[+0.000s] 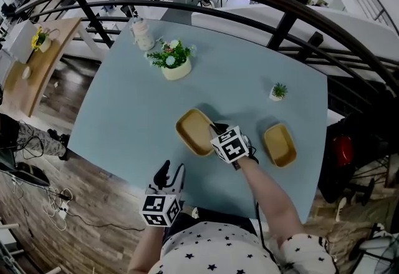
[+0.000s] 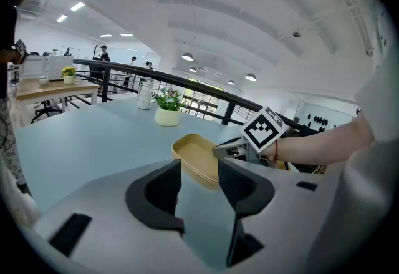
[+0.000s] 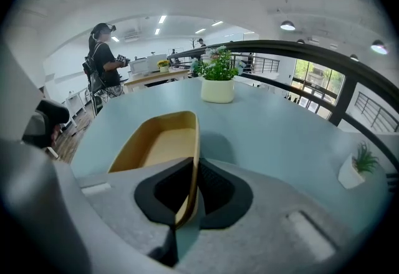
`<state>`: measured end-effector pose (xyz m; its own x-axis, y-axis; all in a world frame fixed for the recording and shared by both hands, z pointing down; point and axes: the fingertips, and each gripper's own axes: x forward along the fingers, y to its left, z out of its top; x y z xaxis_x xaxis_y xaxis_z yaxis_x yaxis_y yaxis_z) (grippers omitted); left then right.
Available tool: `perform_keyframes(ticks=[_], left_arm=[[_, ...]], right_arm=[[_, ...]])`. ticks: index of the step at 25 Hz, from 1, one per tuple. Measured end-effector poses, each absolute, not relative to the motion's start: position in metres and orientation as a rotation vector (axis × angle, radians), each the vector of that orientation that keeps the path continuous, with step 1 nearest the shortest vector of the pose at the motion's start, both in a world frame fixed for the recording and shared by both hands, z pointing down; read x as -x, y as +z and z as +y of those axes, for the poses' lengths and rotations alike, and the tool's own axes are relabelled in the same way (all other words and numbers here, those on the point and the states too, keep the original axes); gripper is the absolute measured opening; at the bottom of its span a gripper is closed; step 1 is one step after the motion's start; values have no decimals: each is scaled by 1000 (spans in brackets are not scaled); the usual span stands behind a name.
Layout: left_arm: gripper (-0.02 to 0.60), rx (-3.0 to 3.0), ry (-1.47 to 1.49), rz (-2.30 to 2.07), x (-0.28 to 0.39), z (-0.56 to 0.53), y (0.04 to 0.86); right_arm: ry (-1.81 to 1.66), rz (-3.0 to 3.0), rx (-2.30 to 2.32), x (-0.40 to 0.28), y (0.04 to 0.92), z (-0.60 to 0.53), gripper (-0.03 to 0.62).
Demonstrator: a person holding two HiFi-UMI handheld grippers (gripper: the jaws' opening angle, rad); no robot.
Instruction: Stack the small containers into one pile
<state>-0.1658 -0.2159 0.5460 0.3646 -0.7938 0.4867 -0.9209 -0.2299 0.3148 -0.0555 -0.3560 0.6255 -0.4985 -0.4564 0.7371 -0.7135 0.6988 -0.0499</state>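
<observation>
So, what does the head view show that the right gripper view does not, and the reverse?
Only the head view shows the second tray lying free on the table, and the left tool. Only the right gripper view shows that the right tool is shut on the side wall of the held tray, and a standing person in the background. Both show the held tray, the flower pot and the small plant.
</observation>
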Motion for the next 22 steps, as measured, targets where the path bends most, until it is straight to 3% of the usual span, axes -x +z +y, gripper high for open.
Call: perform_keyframes(ticks=[22], left_arm=[[179,-2306,358,-1237,80,-222,532]], right_arm=[[464,-2163,-1181,-59,569,-318,23]])
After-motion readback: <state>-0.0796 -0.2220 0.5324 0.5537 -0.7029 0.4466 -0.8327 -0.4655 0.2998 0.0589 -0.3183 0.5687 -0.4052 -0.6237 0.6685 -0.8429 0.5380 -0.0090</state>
